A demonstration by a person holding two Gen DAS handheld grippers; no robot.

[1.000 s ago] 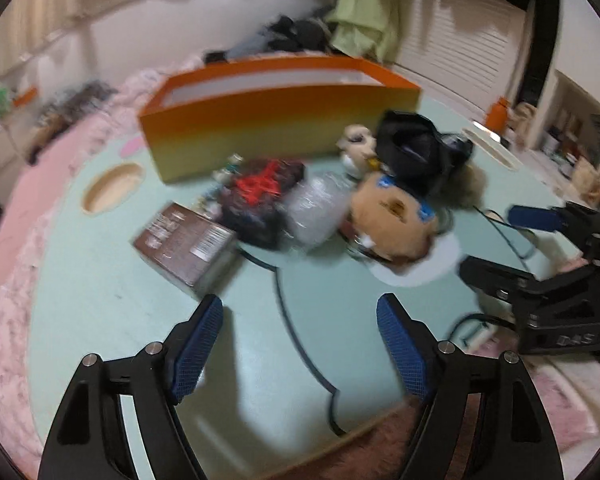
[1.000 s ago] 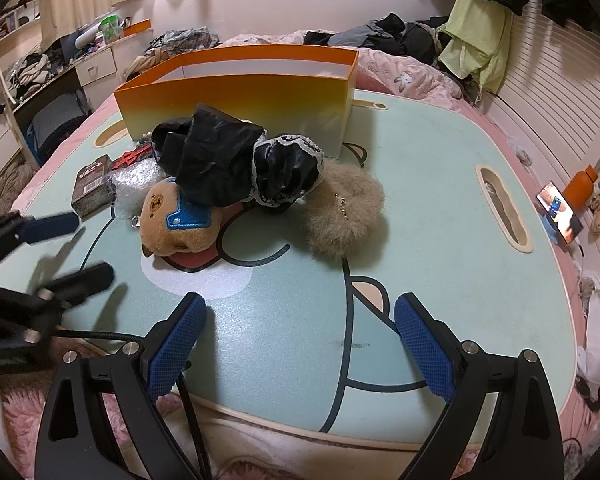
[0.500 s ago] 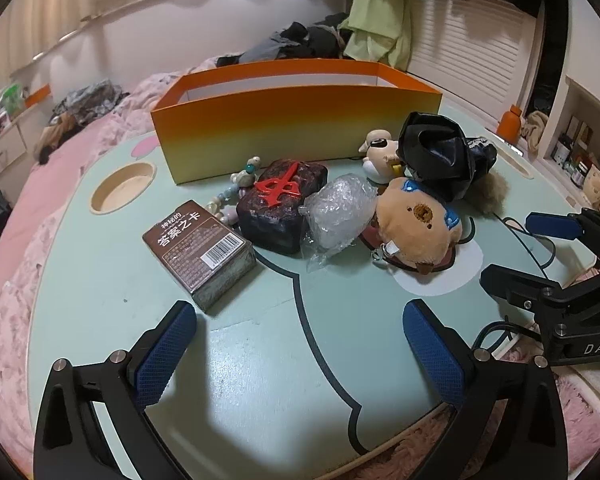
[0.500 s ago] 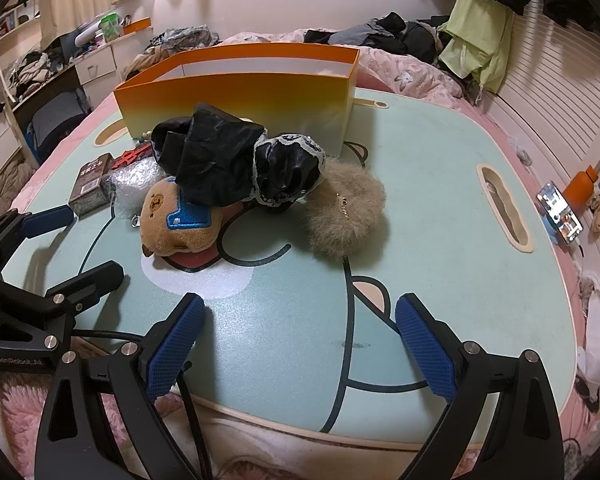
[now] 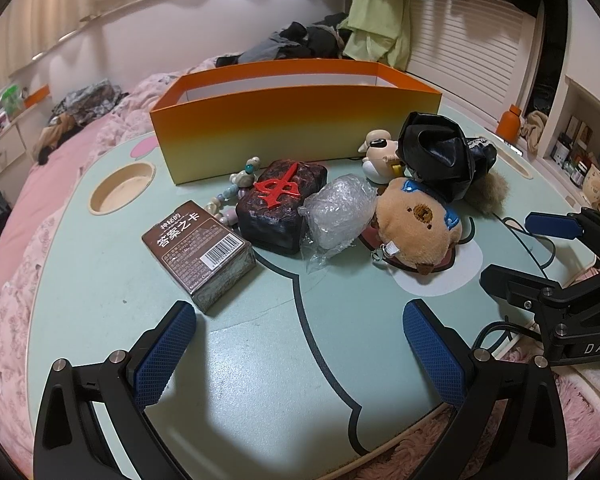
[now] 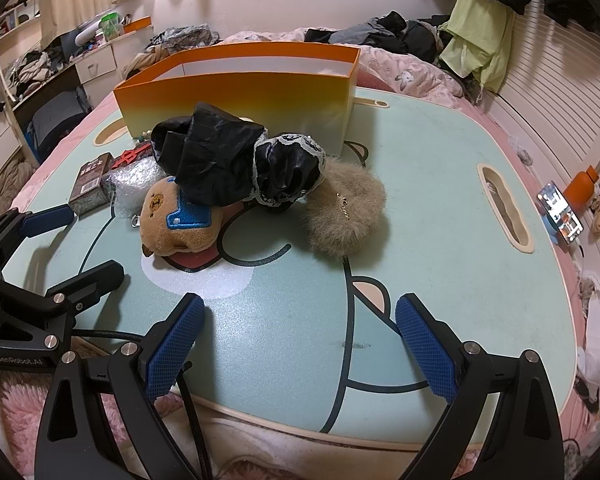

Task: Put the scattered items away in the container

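Note:
An orange box (image 5: 296, 124) (image 6: 236, 92) stands open at the back of the mint table (image 5: 260, 360). In front of it lie a brown card box (image 5: 198, 250), a dark block with a red sign (image 5: 282, 206), a bead string (image 5: 230, 196), a bubble-wrap bundle (image 5: 338, 212), a brown plush (image 5: 418, 226) (image 6: 180, 220), a small duck figure (image 5: 376, 152), a black cloth (image 5: 440, 156) (image 6: 236, 164) and a fluffy beige pouch (image 6: 346, 210). My left gripper (image 5: 298, 340) is open and empty, just short of the card box. My right gripper (image 6: 298, 336) is open and empty, in front of the plush and pouch.
The table rests on a pink bed with clothes piled behind the box. A round cup recess (image 5: 122, 192) sits at the left, a slot (image 6: 504, 210) at the right. A phone (image 6: 560, 212) and orange bottle (image 6: 582, 190) lie beyond the right edge. A black cable (image 6: 188, 400) runs near the front edge.
My left gripper's jaws have opened wider and its view has steadied and shifted slightly toward the items. My right gripper has barely moved.

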